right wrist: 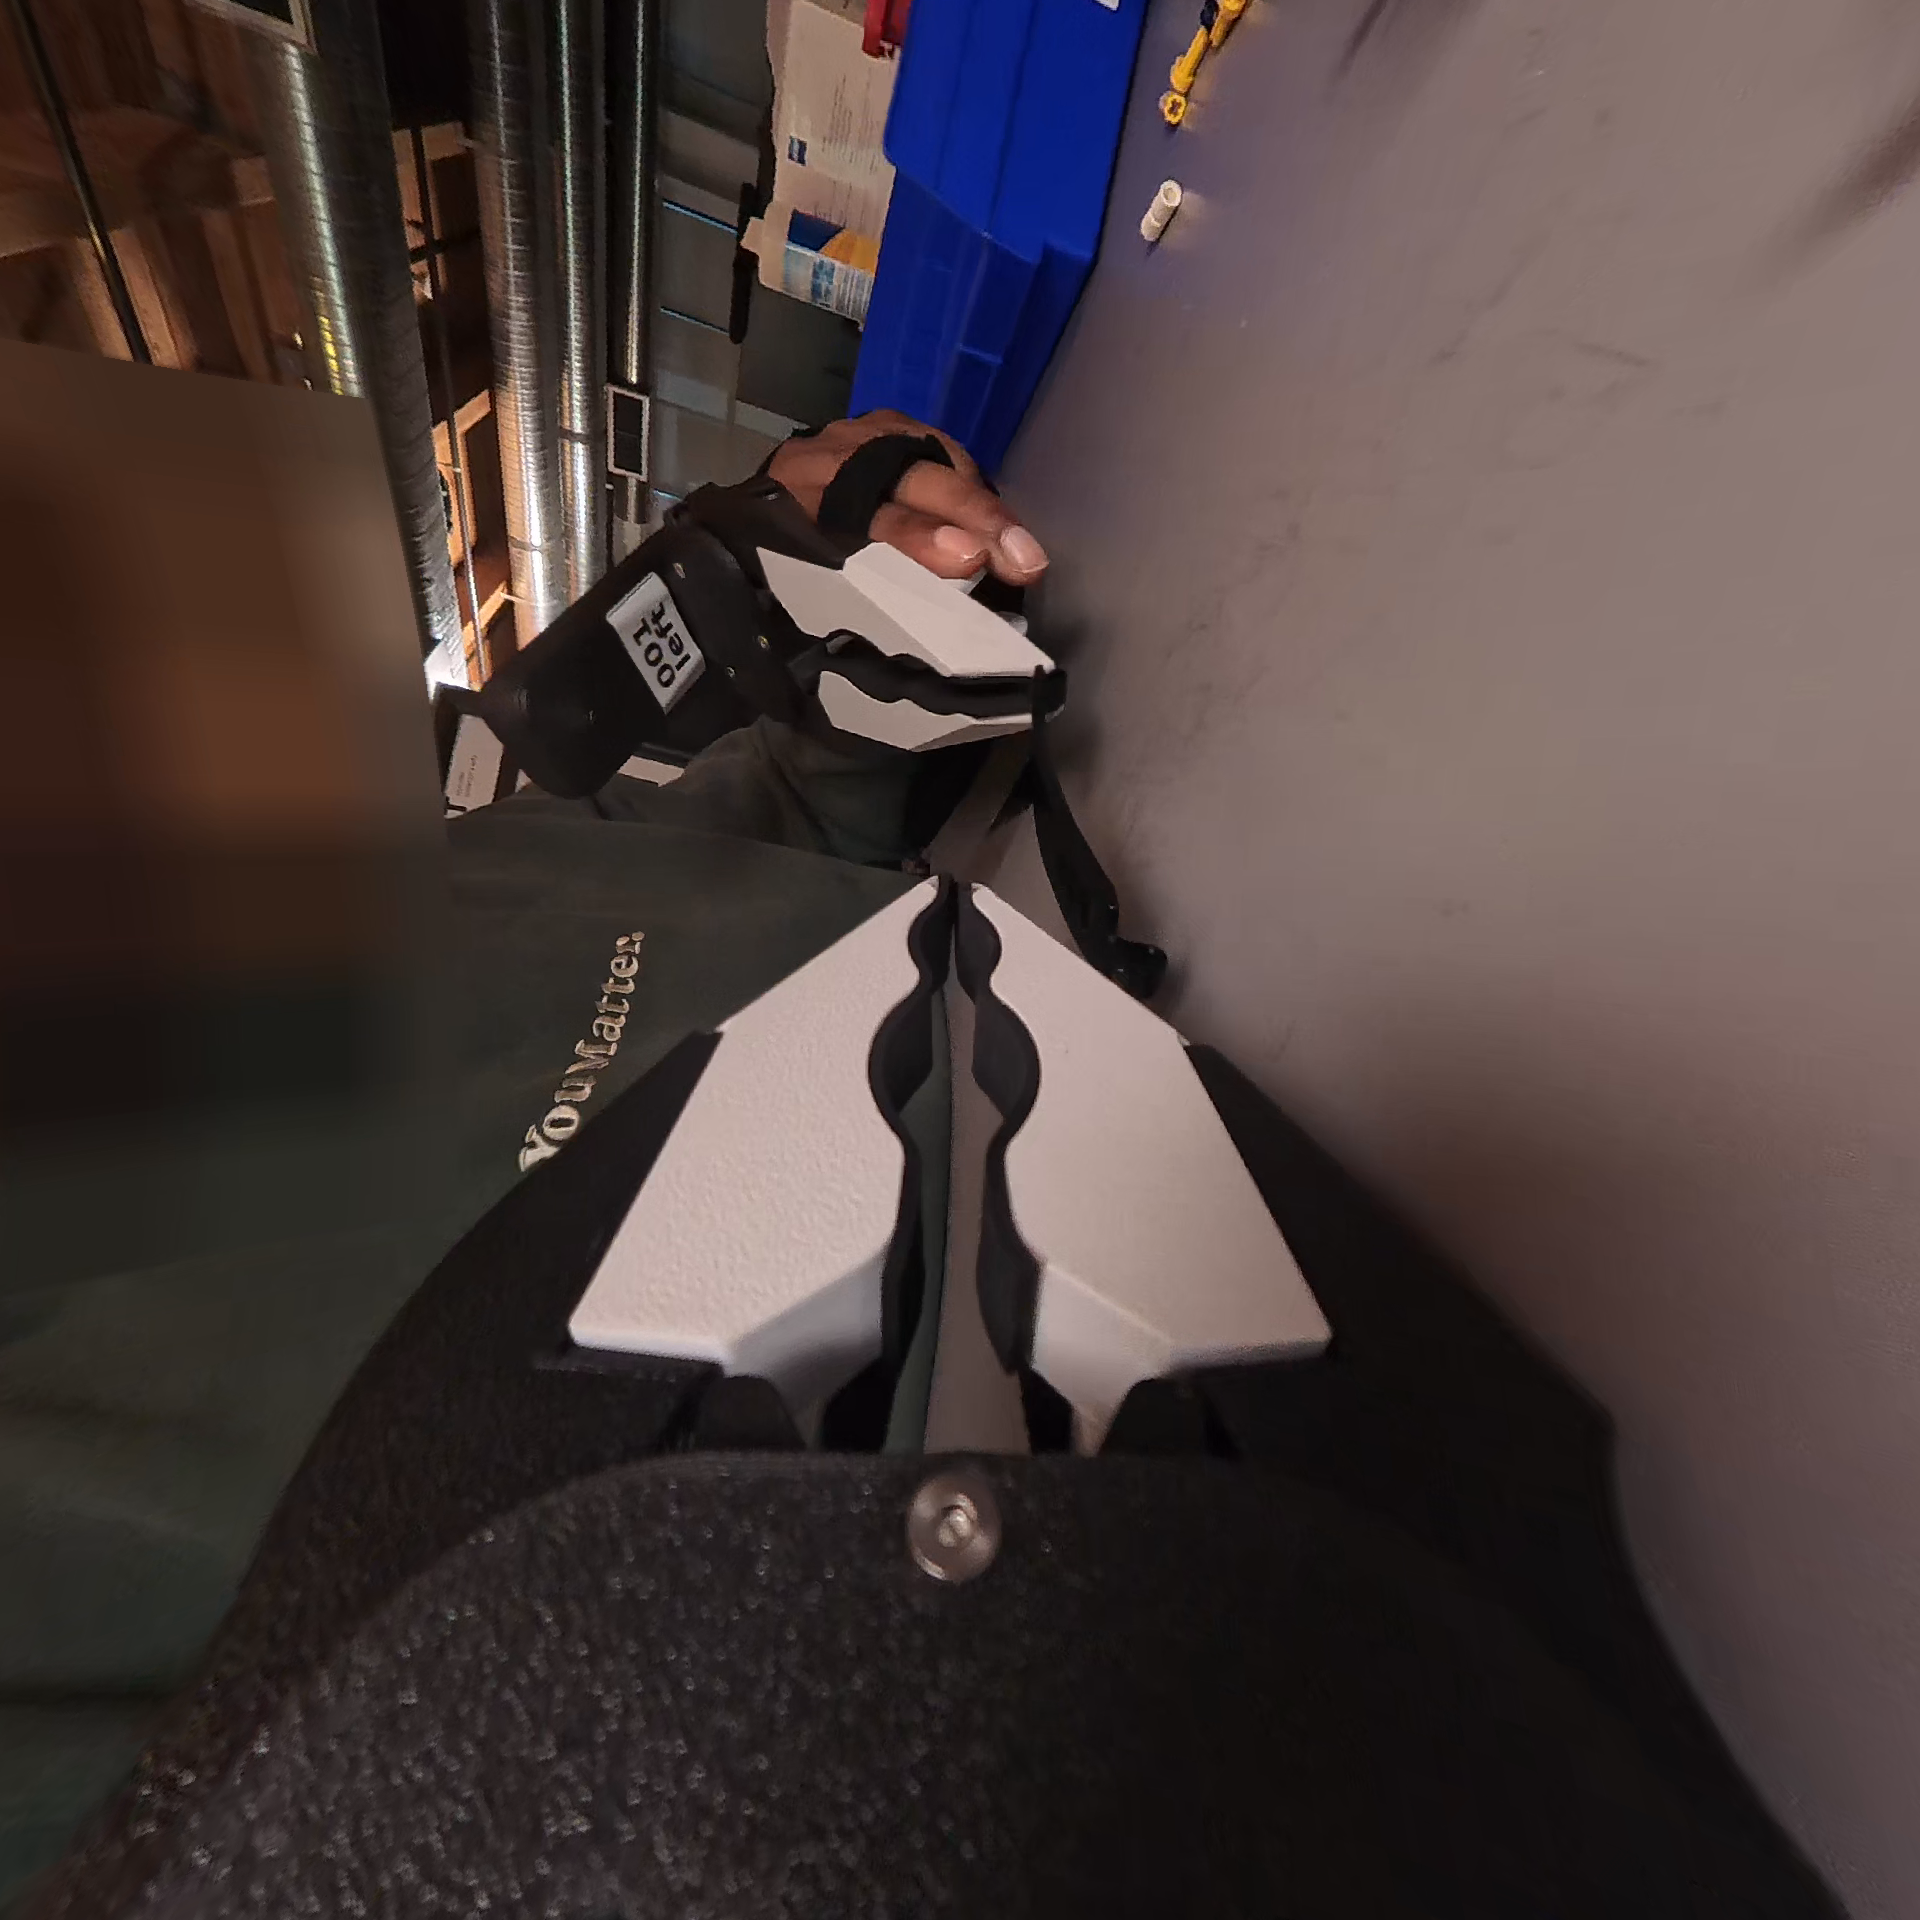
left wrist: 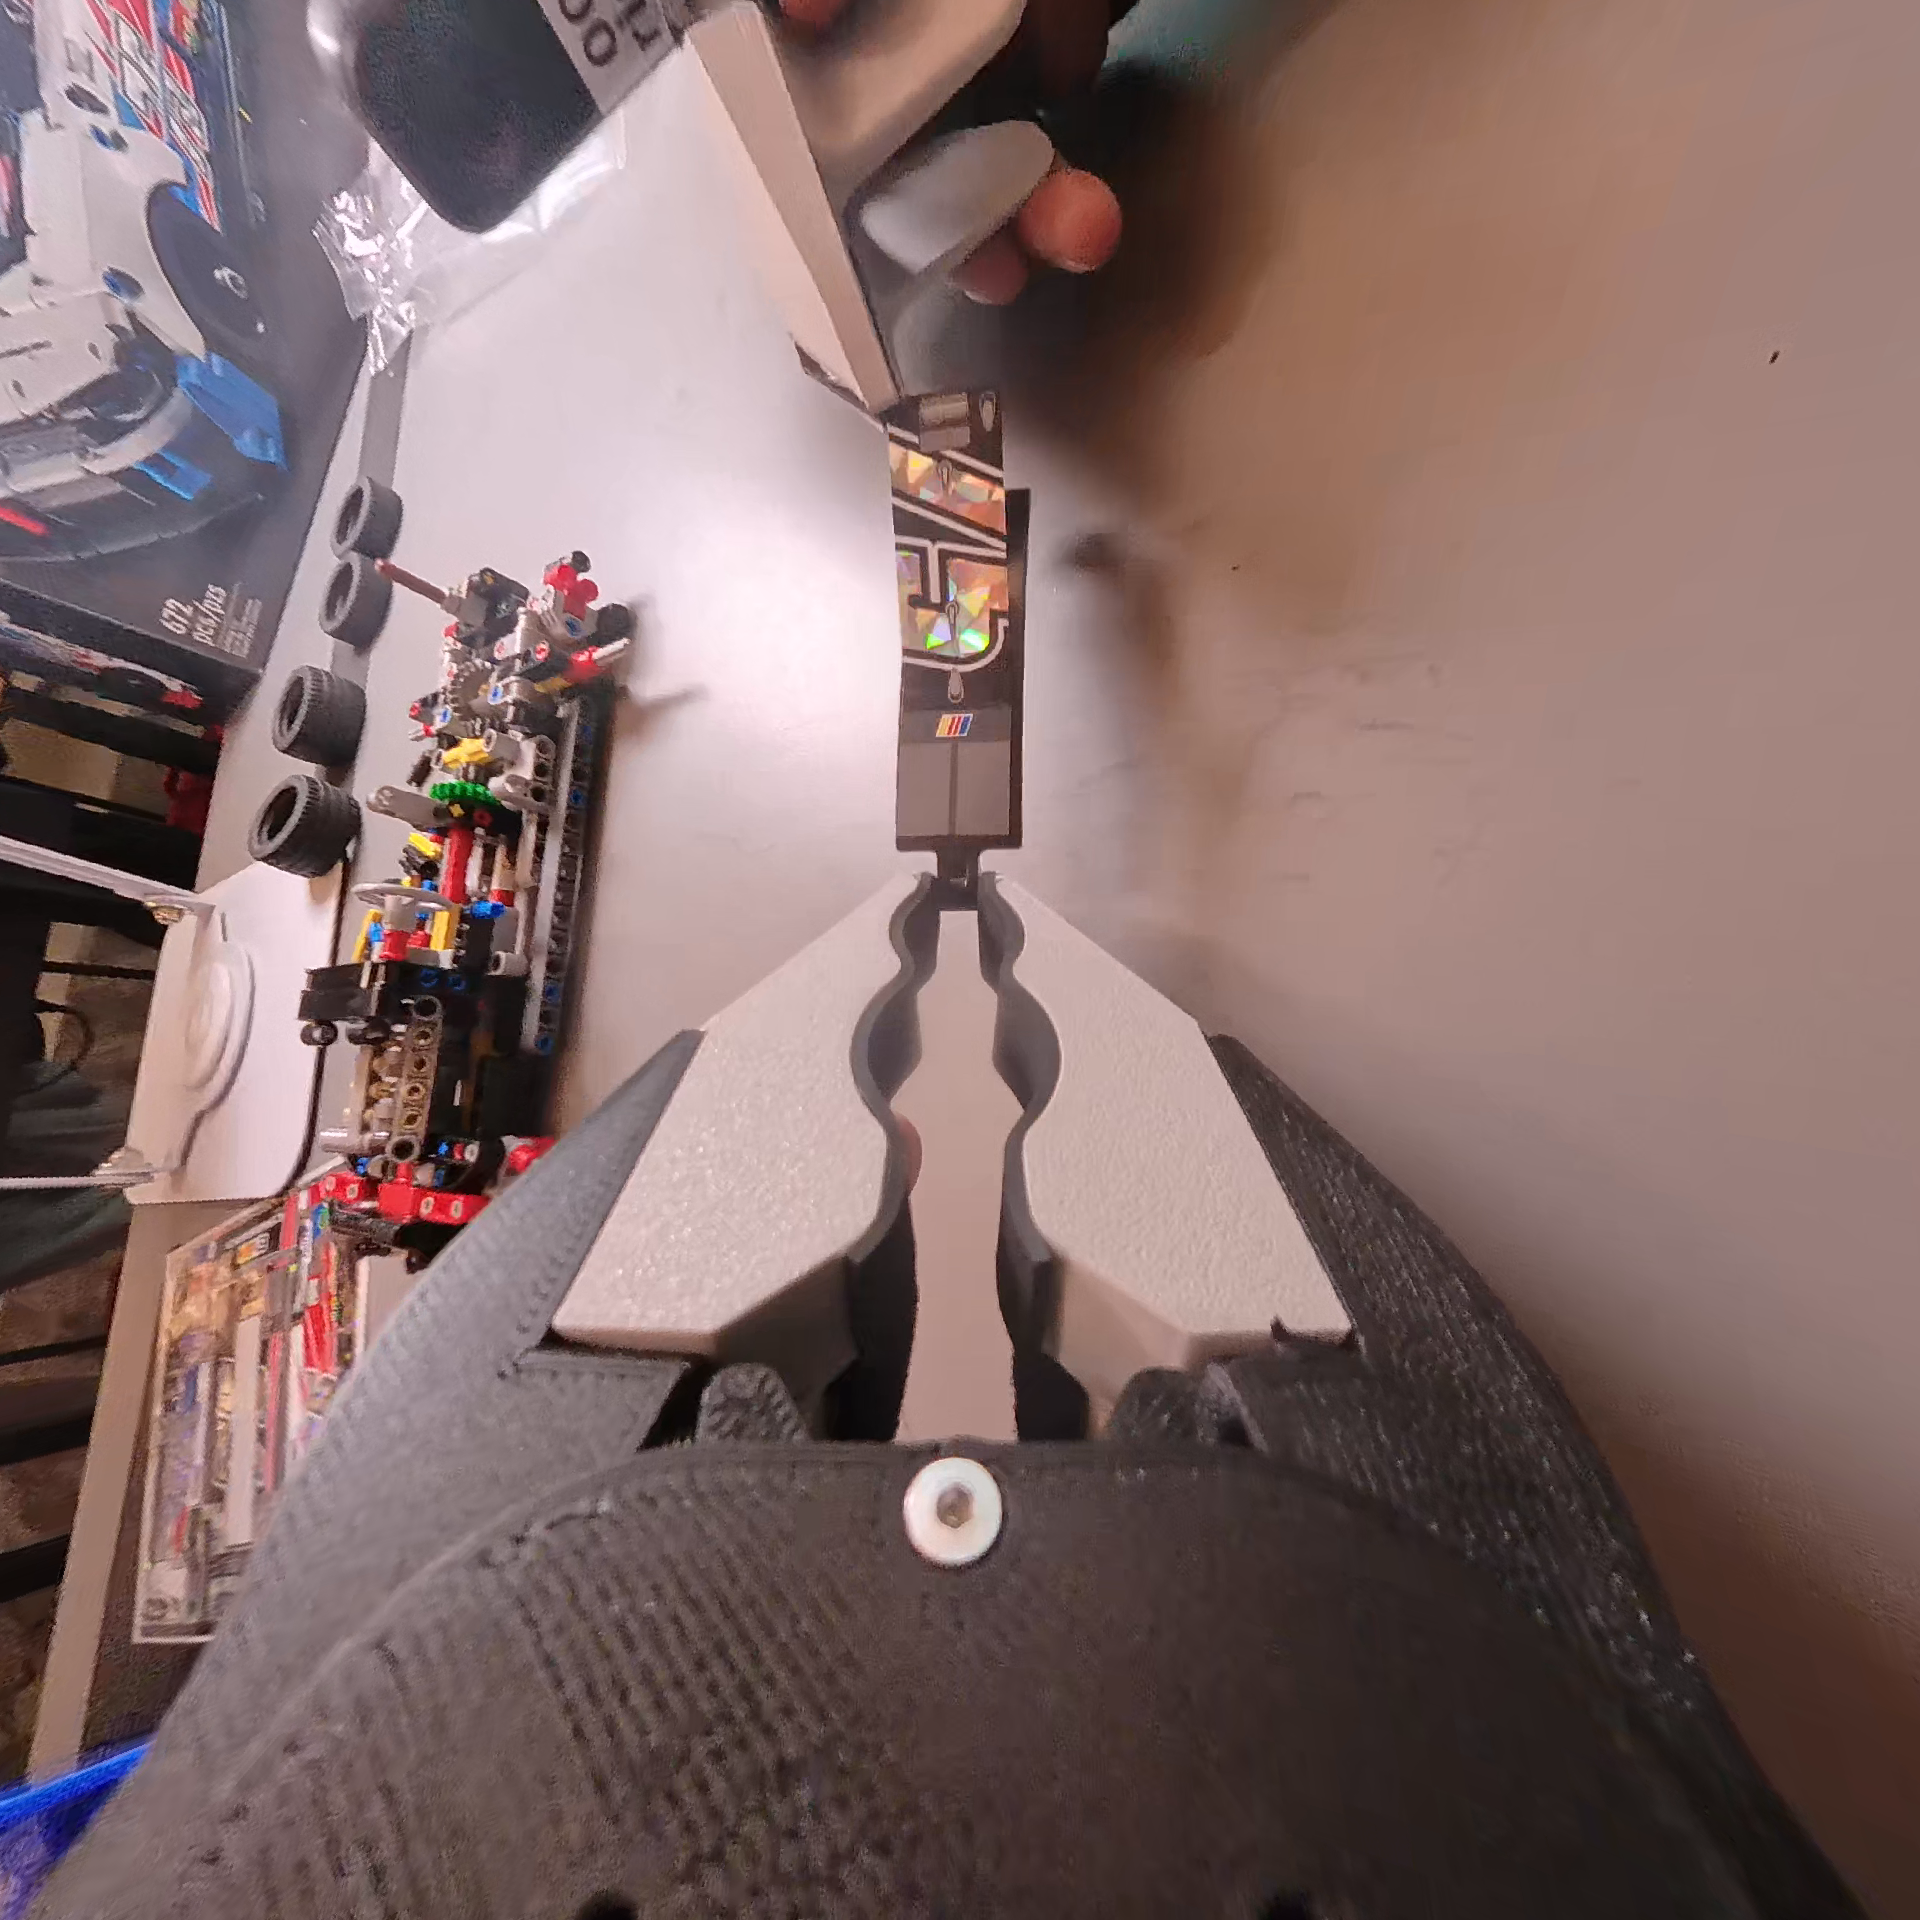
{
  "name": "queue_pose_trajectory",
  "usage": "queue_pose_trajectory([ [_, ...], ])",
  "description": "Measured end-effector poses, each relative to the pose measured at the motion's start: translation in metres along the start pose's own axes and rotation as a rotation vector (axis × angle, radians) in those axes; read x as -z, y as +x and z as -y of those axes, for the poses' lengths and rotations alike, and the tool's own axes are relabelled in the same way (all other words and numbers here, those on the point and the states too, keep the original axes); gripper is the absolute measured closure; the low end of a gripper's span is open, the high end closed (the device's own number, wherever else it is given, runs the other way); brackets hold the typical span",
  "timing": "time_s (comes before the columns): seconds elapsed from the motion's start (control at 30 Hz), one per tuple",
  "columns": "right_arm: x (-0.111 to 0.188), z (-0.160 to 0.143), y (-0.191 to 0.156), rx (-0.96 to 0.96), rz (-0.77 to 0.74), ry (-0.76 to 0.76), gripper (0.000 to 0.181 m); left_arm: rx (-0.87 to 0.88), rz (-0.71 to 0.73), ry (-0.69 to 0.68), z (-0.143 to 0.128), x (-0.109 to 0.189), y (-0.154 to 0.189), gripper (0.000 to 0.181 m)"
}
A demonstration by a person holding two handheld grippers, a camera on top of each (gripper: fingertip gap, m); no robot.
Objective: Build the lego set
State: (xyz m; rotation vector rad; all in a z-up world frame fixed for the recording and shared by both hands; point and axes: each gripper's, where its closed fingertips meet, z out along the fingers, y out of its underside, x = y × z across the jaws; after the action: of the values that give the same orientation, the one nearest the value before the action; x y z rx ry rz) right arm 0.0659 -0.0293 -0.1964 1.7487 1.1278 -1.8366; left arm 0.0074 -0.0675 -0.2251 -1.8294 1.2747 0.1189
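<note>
My left gripper [left wrist: 951, 883] is shut on the small connector at the near end of a long black Lego panel [left wrist: 956, 644] with a shiny holographic sticker, holding it over the grey table [left wrist: 1455, 727]. My right gripper [left wrist: 881, 400] is at the panel's far end, where a small grey piece [left wrist: 940, 416] sits. In the right wrist view my right gripper [right wrist: 951, 888] is shut with nothing seen between its tips. The panel [right wrist: 1081, 862] runs edge-on just right of them, up to the left gripper [right wrist: 1044, 691]. The partly built Lego chassis [left wrist: 488, 862] lies left on the table.
Several black tyres [left wrist: 312, 717] lie beside the chassis, with the set's box [left wrist: 125, 312], a plastic bag [left wrist: 384, 239] and an instruction booklet [left wrist: 249, 1382] nearby. A blue bin [right wrist: 997, 208], a yellow piece [right wrist: 1195, 62] and a small white tube [right wrist: 1162, 211] lie farther off.
</note>
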Motion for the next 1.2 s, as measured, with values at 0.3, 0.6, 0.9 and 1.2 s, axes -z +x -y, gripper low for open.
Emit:
queue_pose_trajectory([
  [0.3,-0.014,0.001,-0.008,0.240,-0.233,-0.058,0.181,0.139,-0.045,-0.073,-0.008,-0.012,0.007,0.176],
  [0.6,-0.050,0.013,-0.020,0.258,-0.213,-0.033,0.181,0.172,-0.047,-0.103,-0.004,-0.018,0.012,0.176],
  [0.9,-0.054,0.017,-0.015,0.245,-0.213,-0.059,0.181,0.176,-0.047,-0.127,-0.010,-0.016,0.011,0.176],
  [1.2,-0.021,0.019,-0.011,0.206,-0.215,0.006,0.181,0.174,-0.038,-0.122,-0.011,-0.015,0.008,0.176],
])
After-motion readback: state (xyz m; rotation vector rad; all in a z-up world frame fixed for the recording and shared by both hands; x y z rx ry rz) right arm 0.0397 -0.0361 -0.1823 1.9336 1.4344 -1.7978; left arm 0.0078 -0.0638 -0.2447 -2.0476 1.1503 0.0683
